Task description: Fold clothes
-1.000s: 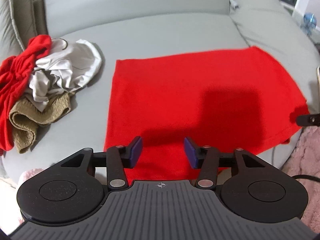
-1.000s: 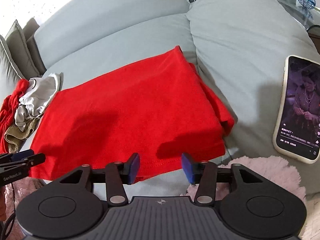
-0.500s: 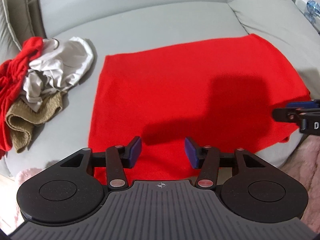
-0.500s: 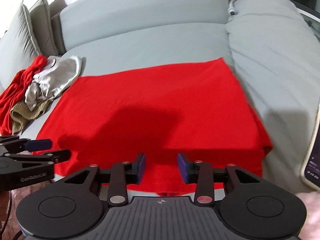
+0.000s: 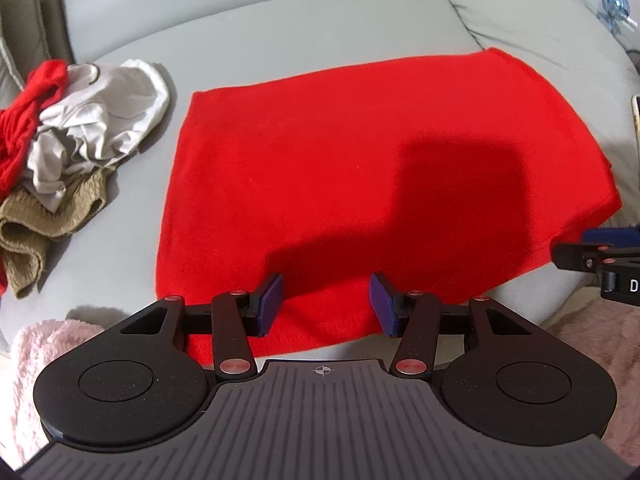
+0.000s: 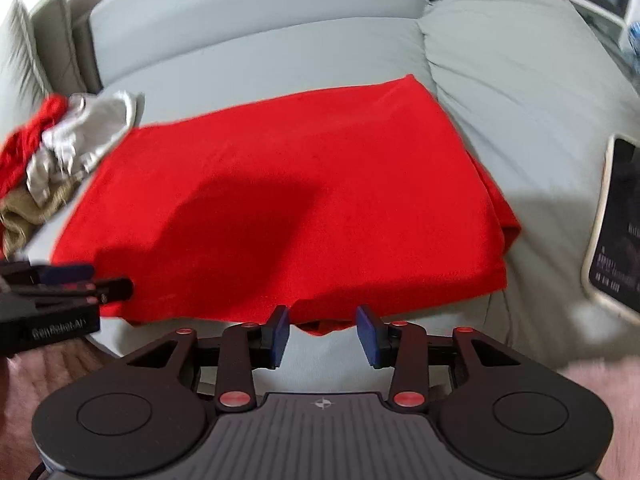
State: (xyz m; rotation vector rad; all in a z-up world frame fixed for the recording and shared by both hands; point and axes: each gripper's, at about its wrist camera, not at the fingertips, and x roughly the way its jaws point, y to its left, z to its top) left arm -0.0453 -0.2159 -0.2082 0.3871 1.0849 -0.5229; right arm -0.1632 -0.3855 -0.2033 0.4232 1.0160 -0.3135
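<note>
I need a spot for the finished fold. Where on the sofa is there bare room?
Free: the grey sofa seat behind the red garment, up to the backrest, and the strip between the garment and the phone. Crowded: the left end, under the pile of clothes; the narrow gap beside it only passes a hand.
</note>
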